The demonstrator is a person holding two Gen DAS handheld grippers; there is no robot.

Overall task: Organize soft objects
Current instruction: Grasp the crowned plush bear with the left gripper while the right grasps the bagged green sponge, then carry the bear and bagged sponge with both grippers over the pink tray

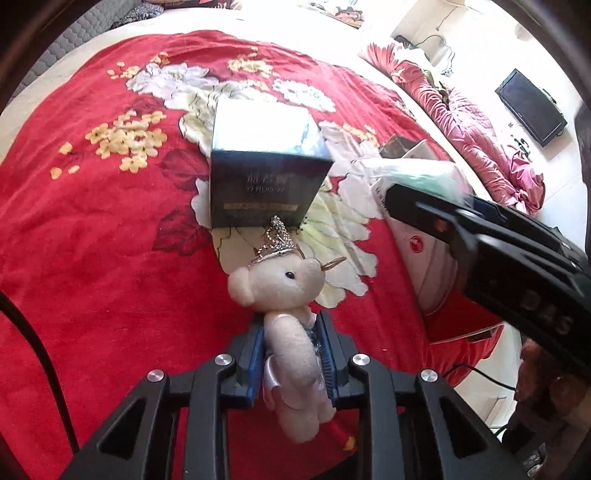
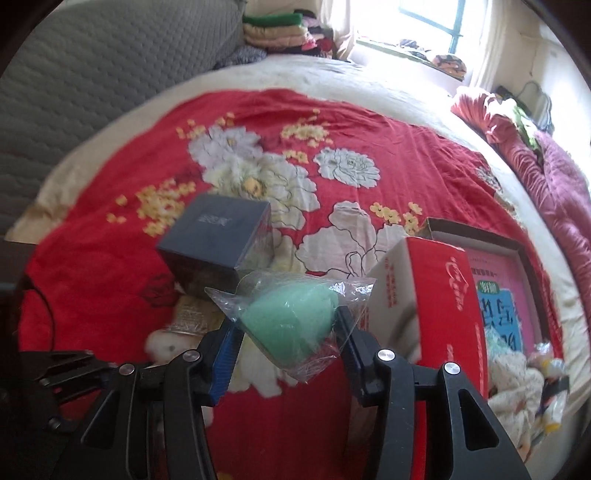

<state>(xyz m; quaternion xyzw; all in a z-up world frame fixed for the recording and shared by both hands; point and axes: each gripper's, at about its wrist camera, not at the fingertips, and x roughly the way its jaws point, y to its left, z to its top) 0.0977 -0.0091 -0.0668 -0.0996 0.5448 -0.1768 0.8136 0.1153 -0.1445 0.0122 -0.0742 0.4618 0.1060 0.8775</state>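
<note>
Left wrist view, nearest first: the left gripper (image 1: 291, 345) is clamped on the bear (image 1: 288, 317), its blue pads pressed against the body on both sides, the head with its small crown (image 1: 277, 240) sticking out past the fingertips. Just beyond the crown stands a dark box (image 1: 266, 184), close enough that little free room lies straight ahead; to the left the red blanket (image 1: 92, 240) lies bare and wide. To the right the right gripper (image 1: 480, 236) reaches in from the edge of the frame, blurred, with a clear bag at its tip. In the right wrist view the right gripper (image 2: 291, 325) is closed on the green sponge (image 2: 291, 321) (sealed in a crinkled clear bag (image 2: 351, 295)), held above the blanket. Close on its right rises the red carton (image 2: 439, 306), its wall near the right finger. Behind the carton lies an open tray (image 2: 517, 251) with a pink printed bottom; pale soft items (image 2: 517, 387) are heaped at its near end, though what they are I cannot tell. Farther off the blanket ends on a cream sheet (image 2: 332, 74), with a grey quilted headboard (image 2: 92, 74) on the left, folded clothes (image 2: 273, 29) behind and a pink quilt (image 2: 554, 177) bunched along the right edge.
</note>
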